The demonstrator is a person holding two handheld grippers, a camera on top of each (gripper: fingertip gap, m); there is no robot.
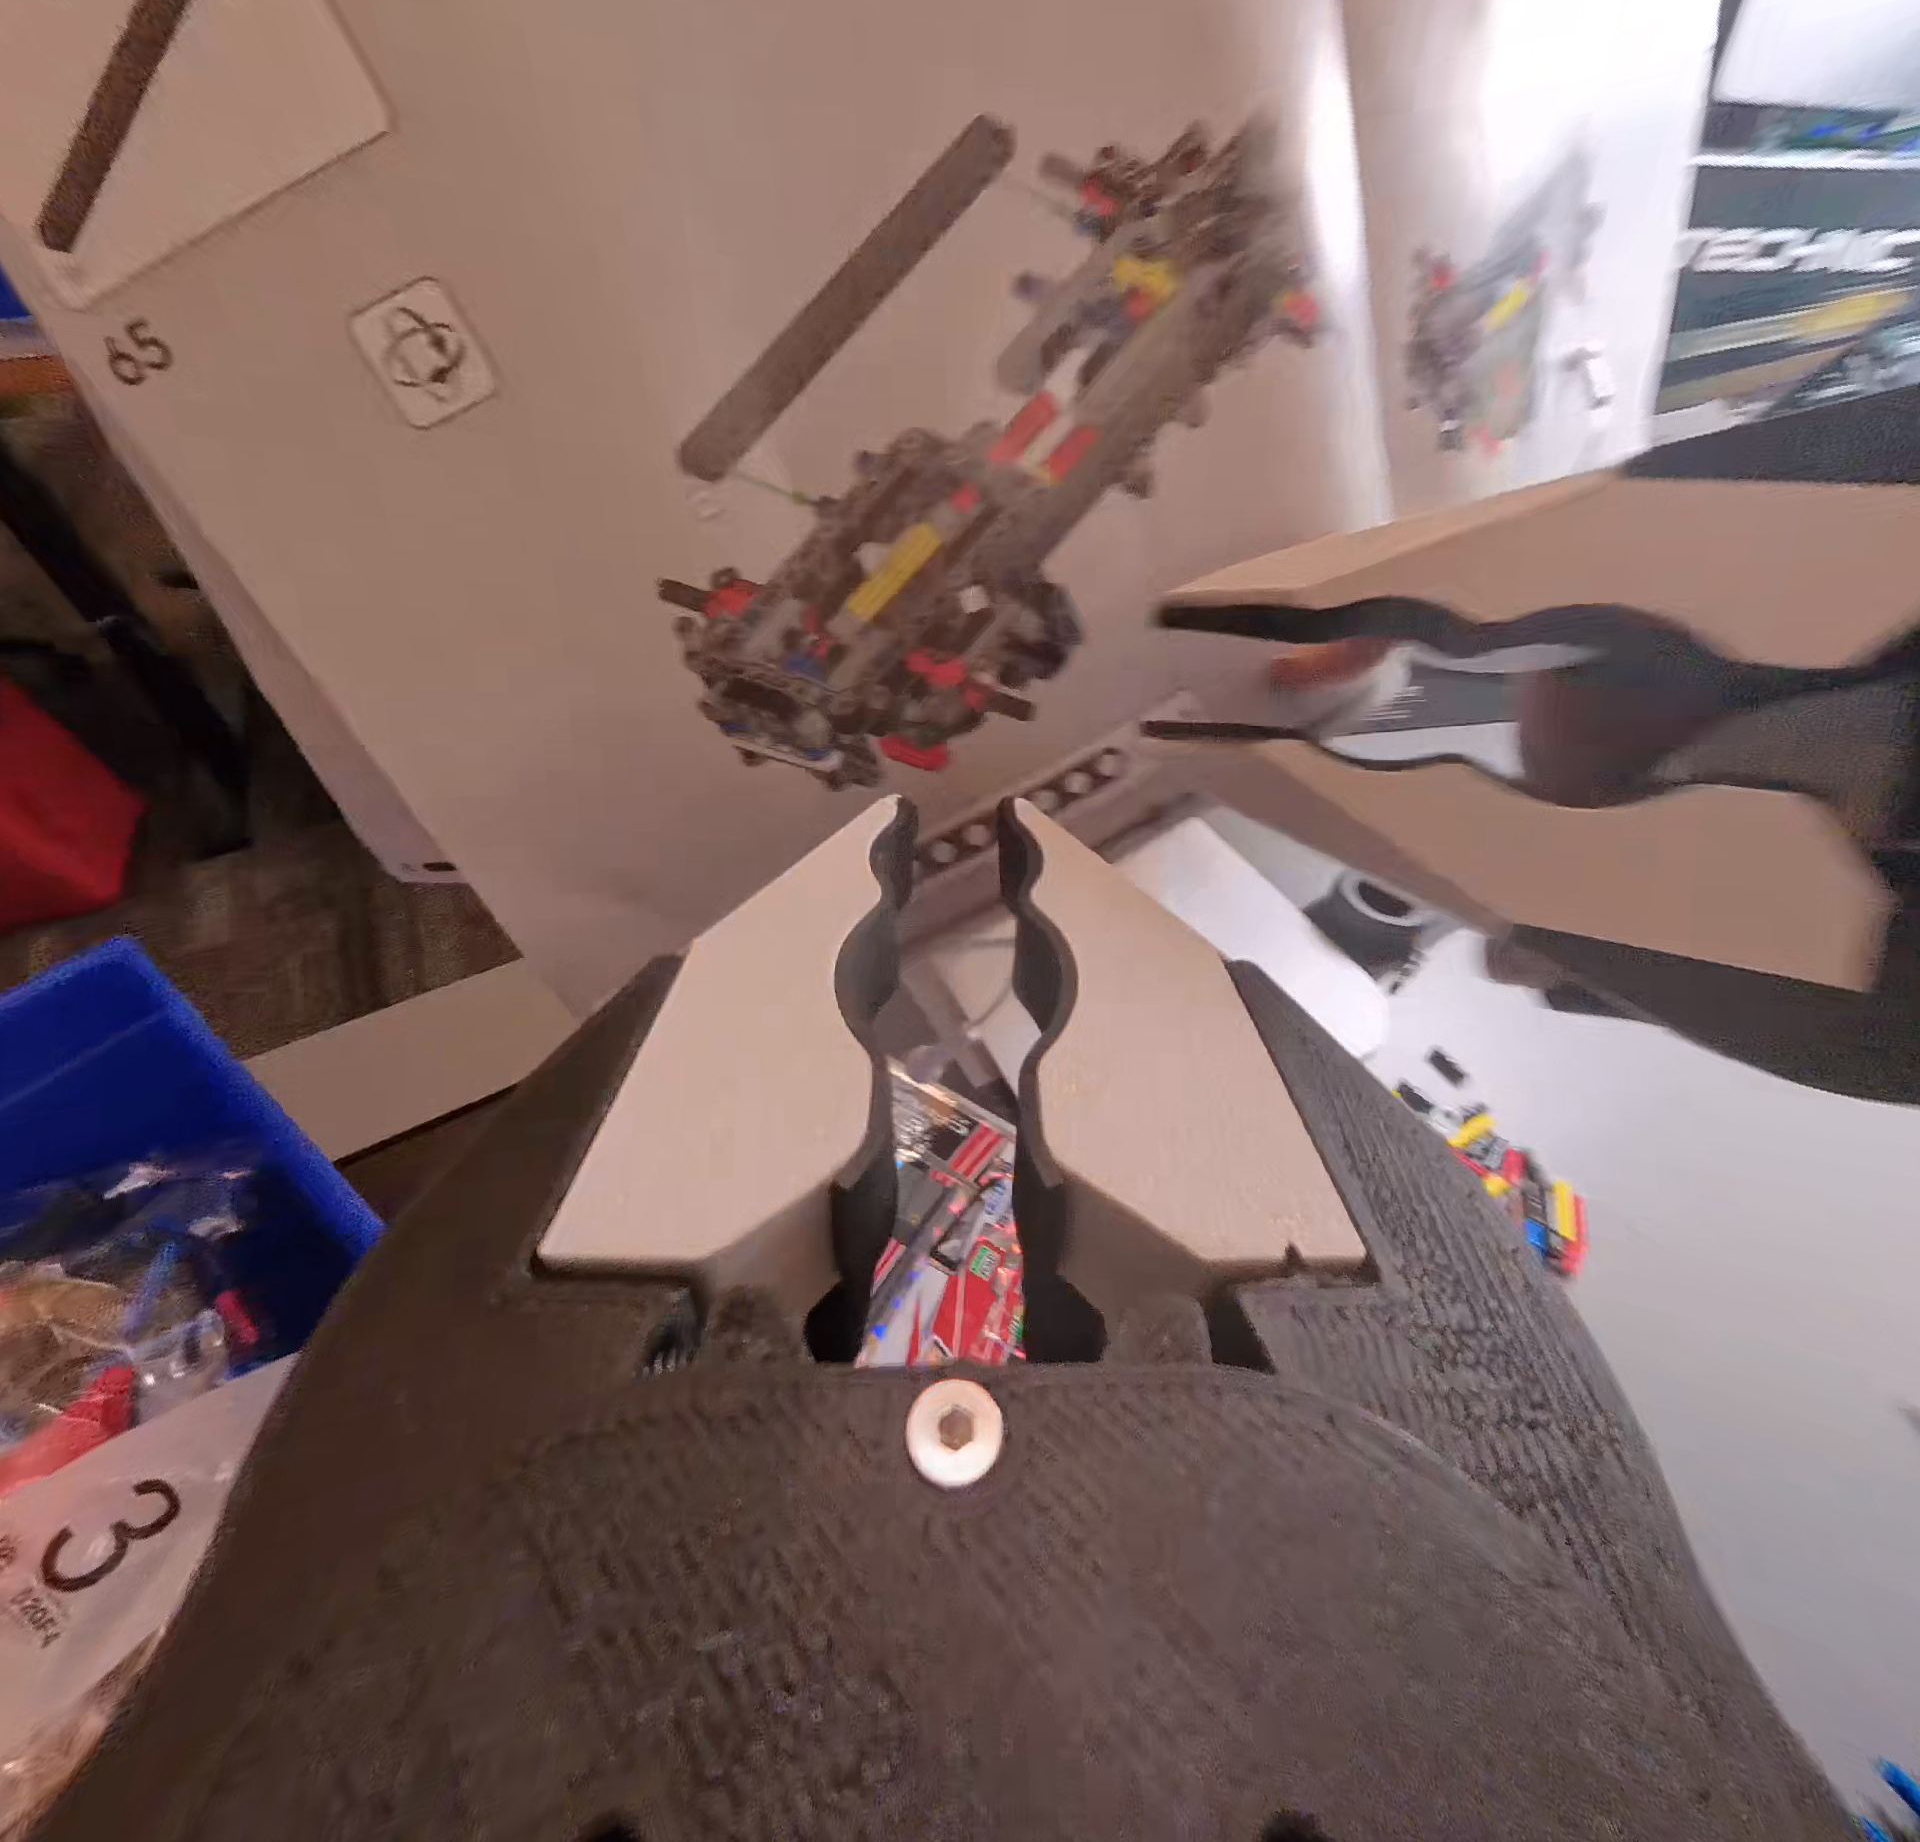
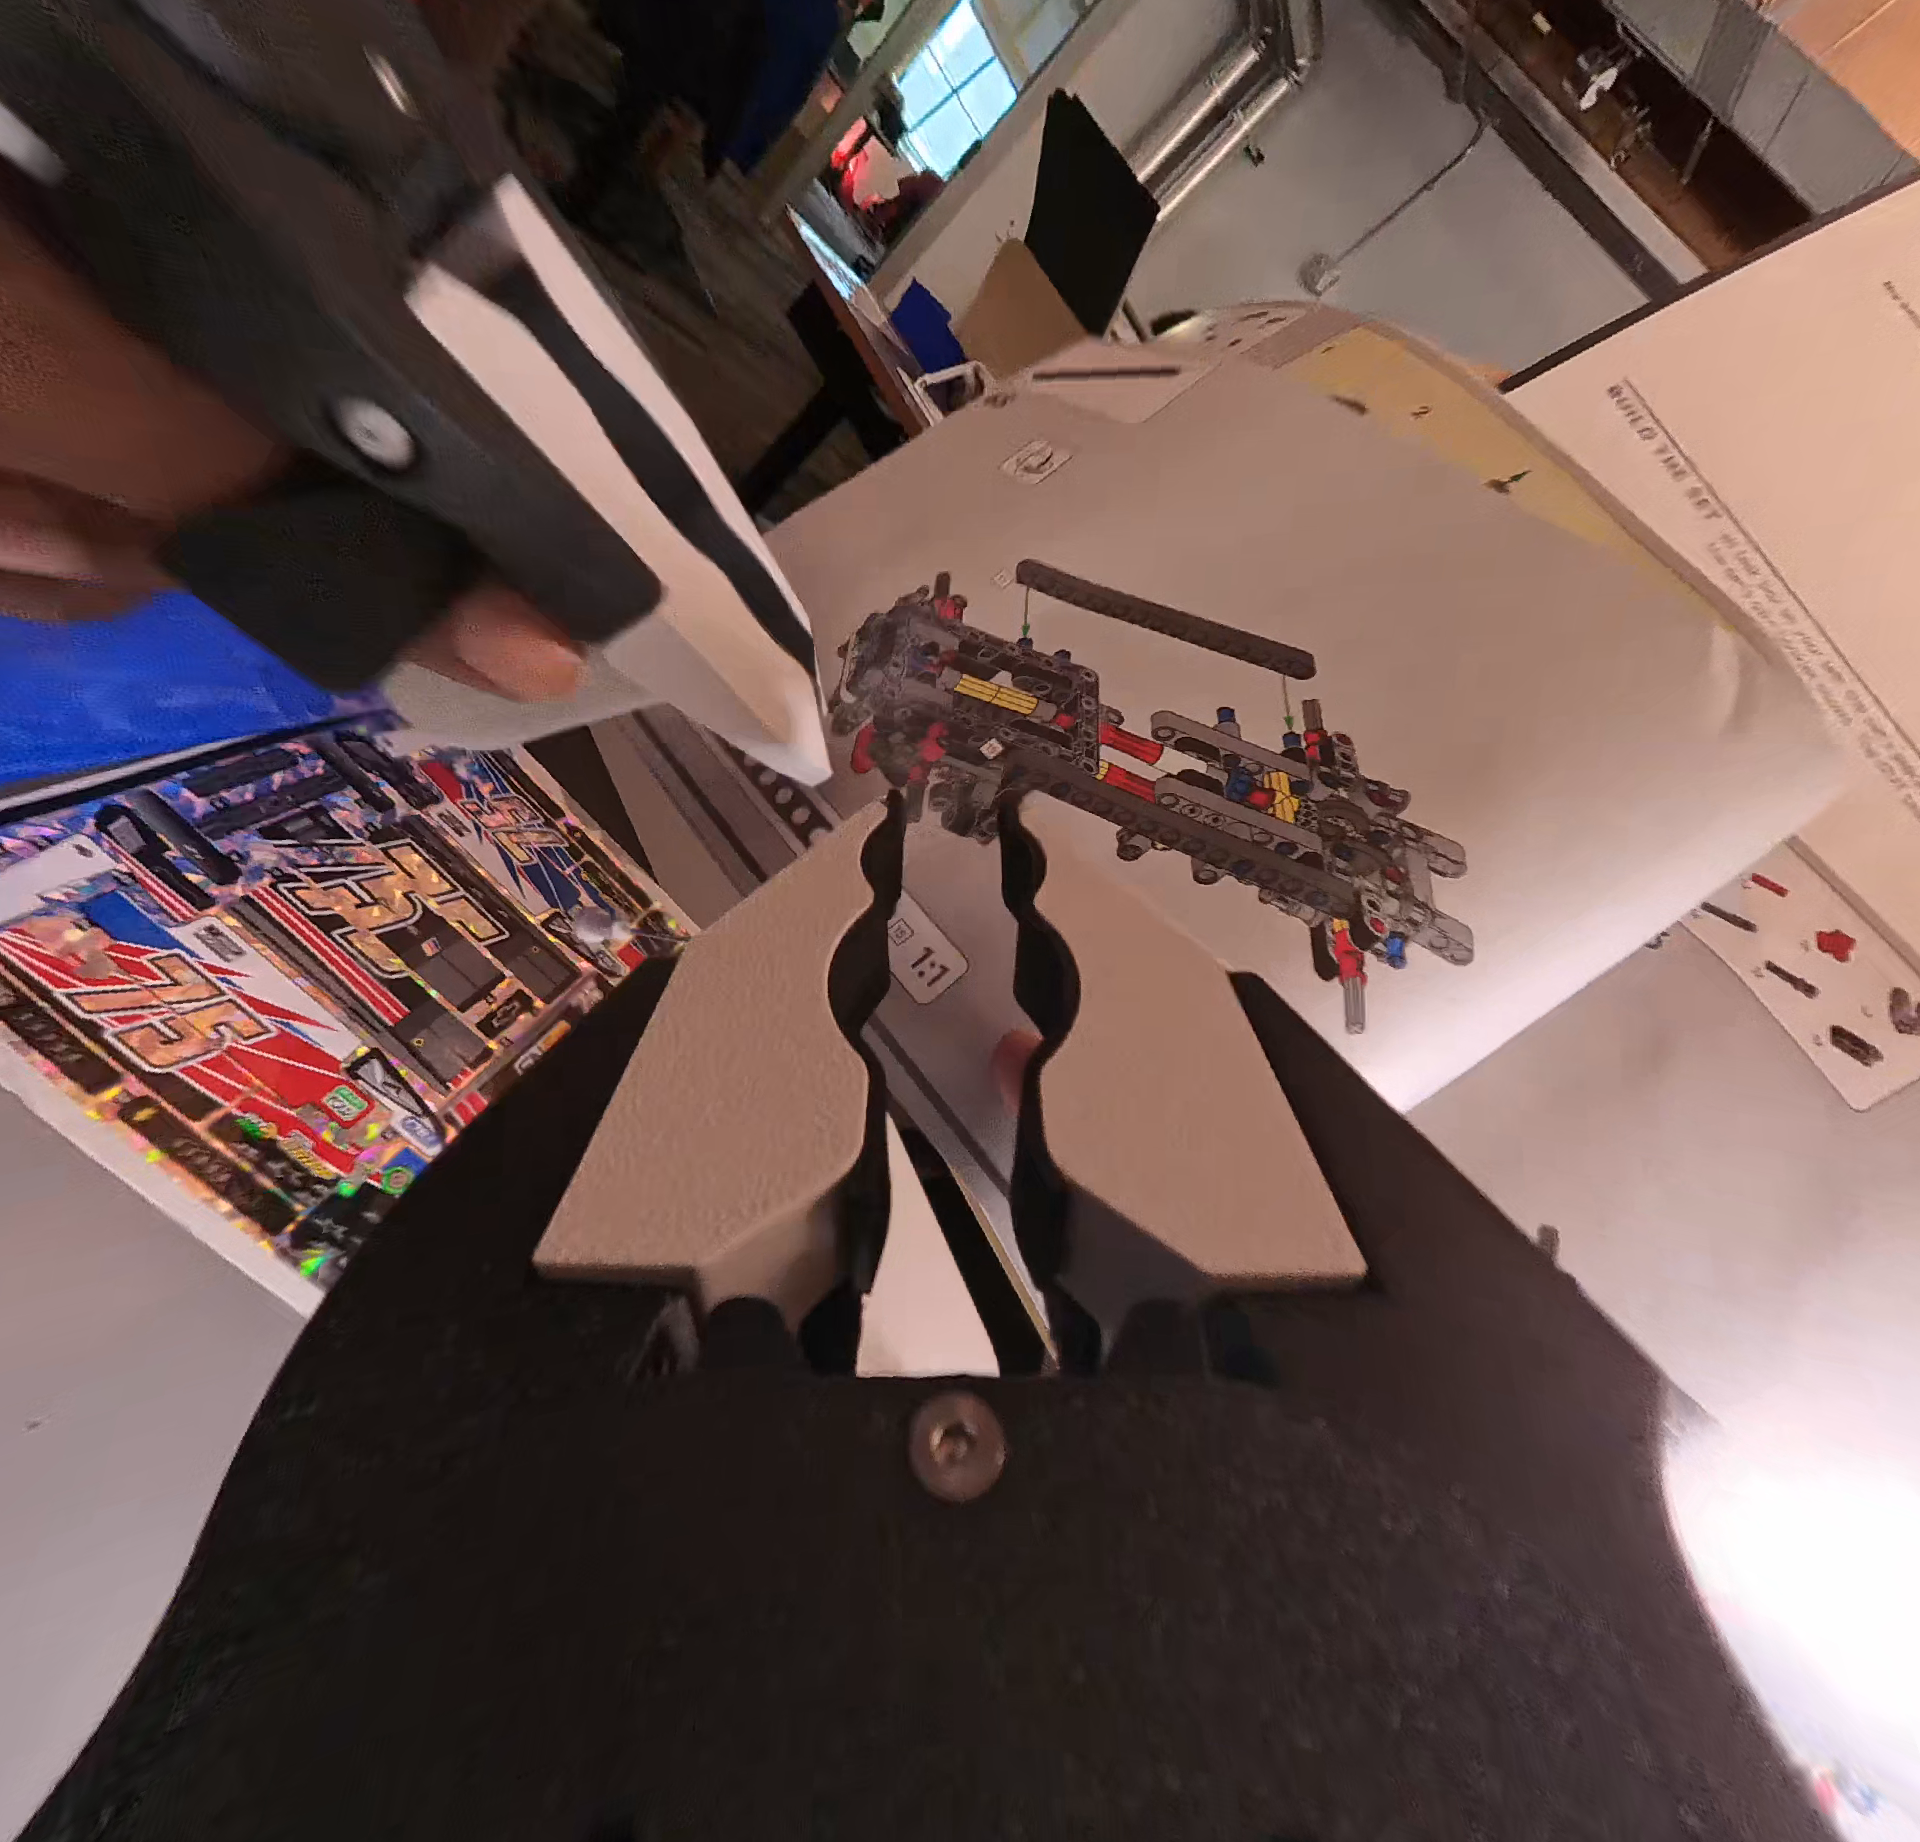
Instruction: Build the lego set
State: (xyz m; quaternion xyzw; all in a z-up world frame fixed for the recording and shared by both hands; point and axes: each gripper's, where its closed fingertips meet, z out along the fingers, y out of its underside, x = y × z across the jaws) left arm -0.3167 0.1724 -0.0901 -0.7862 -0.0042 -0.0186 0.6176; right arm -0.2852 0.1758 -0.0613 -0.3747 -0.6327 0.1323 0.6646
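Lego manual (image 1: 727, 358) fills most of the left wrist view, its open page raised and curving, printed with a drawing of a grey, red and yellow chassis beside a long dark beam. In the right wrist view the same manual (image 2: 1299, 566) lies ahead on the white table (image 2: 1558, 1221), the page bowed upward, with another sheet (image 2: 1766, 462) of paper propped behind it. The left gripper (image 1: 956, 816) points at the lower edge of the page; its jaws stand slightly apart with a narrow gap, nothing between them. Through that gap a glittery sticker sheet (image 1: 951, 1221) shows below. The right gripper (image 2: 948, 810) also hovers over the page with its jaws a little apart and empty; its tips sit just at the drawn chassis. In the left wrist view the right gripper (image 1: 1153, 670) comes in sideways from the right, blurred, its tips near the page edge. In the right wrist view the left gripper (image 2: 805, 722) reaches in from the upper left, held by a hand (image 2: 499, 649), its tips close to the page's left edge. The sticker sheet (image 2: 270, 961) lies flat on the table to the left of the manual. Loose pieces (image 1: 1517, 1179) in red, yellow and black lie scattered on the table (image 1: 1714, 1480) at the right. A blue bin (image 1: 135, 1086) at the lower left holds bagged parts, and a numbered bag (image 1: 94, 1584) rests in front of it.
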